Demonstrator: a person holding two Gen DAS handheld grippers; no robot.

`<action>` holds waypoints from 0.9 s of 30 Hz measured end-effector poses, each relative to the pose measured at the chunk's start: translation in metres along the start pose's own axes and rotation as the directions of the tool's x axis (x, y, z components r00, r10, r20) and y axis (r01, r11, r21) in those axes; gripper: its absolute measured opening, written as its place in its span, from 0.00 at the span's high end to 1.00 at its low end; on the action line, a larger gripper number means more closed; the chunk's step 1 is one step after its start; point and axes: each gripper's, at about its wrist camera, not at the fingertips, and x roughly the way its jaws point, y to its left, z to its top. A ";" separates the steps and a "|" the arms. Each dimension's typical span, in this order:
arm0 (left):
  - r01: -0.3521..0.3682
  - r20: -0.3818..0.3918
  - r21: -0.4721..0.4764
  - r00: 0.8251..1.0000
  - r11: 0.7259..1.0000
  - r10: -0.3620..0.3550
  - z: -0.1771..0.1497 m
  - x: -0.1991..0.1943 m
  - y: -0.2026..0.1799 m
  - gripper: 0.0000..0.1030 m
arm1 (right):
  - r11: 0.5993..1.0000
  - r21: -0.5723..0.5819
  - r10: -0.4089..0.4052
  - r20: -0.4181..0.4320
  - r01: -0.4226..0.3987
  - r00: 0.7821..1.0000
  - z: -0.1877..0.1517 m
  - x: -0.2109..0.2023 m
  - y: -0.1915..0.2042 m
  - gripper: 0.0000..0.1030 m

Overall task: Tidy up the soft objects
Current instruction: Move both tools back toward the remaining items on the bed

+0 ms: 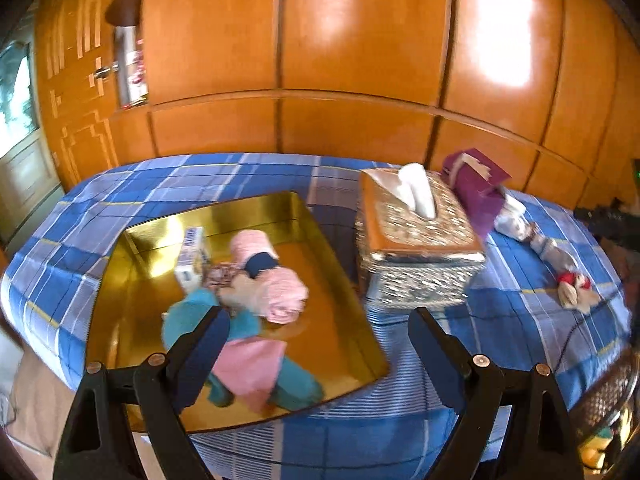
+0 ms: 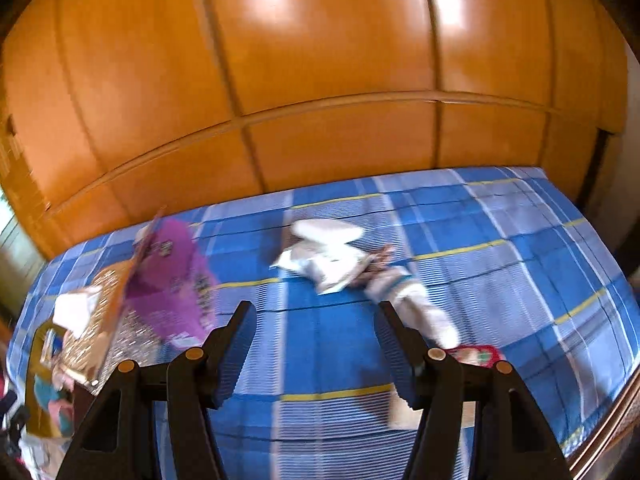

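The left gripper (image 1: 318, 330) hangs with its jaws spread wide and nothing between them, over the near right corner of the gold tray (image 1: 344, 280). Its left finger sits above a teal cloth (image 1: 188, 312) and a pink cloth (image 1: 252, 364) lying in the tray. Deeper in the tray lies a rolled pink towel (image 1: 276, 280) with a dark band, a small white box (image 1: 194, 258) beside it.

Right of the tray stands the ornate tissue box (image 1: 416, 248), a purple box (image 1: 480, 188) behind it. Further right of the tray, on the blue plaid cover (image 1: 280, 432), lie a white bundle (image 1: 510, 218) and a small doll (image 1: 570, 284).

The right gripper (image 2: 316, 340) (its view is blurred) has its jaws apart and empty above the plaid cover, well right of the tray, just short of the white bundle (image 2: 328, 256).
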 end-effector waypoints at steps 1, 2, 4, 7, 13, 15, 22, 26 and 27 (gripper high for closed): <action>0.003 -0.001 0.012 1.000 1.000 -0.003 0.000 0.000 -0.004 0.11 | 1.000 0.009 -0.009 0.002 0.009 1.000 0.001 0.002 -0.004 0.40; 0.009 -0.003 0.026 1.000 1.000 -0.009 0.000 0.000 -0.009 0.11 | 1.000 0.022 -0.022 0.004 0.022 1.000 0.003 0.003 -0.012 0.40; 0.024 -0.010 0.050 1.000 0.998 -0.023 0.000 0.001 -0.018 0.11 | 0.998 0.042 -0.042 0.009 0.042 0.999 0.006 0.007 -0.024 0.40; 0.051 -0.022 0.091 0.999 0.995 -0.049 0.002 0.003 -0.034 0.11 | 0.994 0.072 -0.080 0.020 0.079 0.997 0.012 0.014 -0.040 0.40; 0.099 -0.039 0.165 0.995 0.981 -0.094 0.006 0.006 -0.067 0.12 | 0.964 0.182 -0.205 0.035 0.196 0.978 0.019 0.037 -0.086 0.40; 0.116 -0.044 0.199 0.993 0.973 -0.109 0.008 0.006 -0.080 0.12 | 0.948 0.231 -0.223 -0.004 0.218 0.975 0.015 0.045 -0.101 0.40; 0.195 -0.092 0.284 0.980 0.939 -0.175 0.011 0.015 -0.121 0.12 | 0.896 0.422 -0.134 -0.041 0.138 0.990 0.006 0.044 -0.139 0.40; 0.264 -0.135 0.336 0.963 0.904 -0.231 0.012 0.020 -0.150 0.17 | 0.877 0.464 -0.114 -0.052 0.125 0.992 0.003 0.045 -0.146 0.40; 0.277 -0.143 0.348 0.960 0.895 -0.242 0.013 0.021 -0.157 0.18 | 0.872 0.473 -0.109 -0.059 0.124 0.992 0.002 0.045 -0.147 0.40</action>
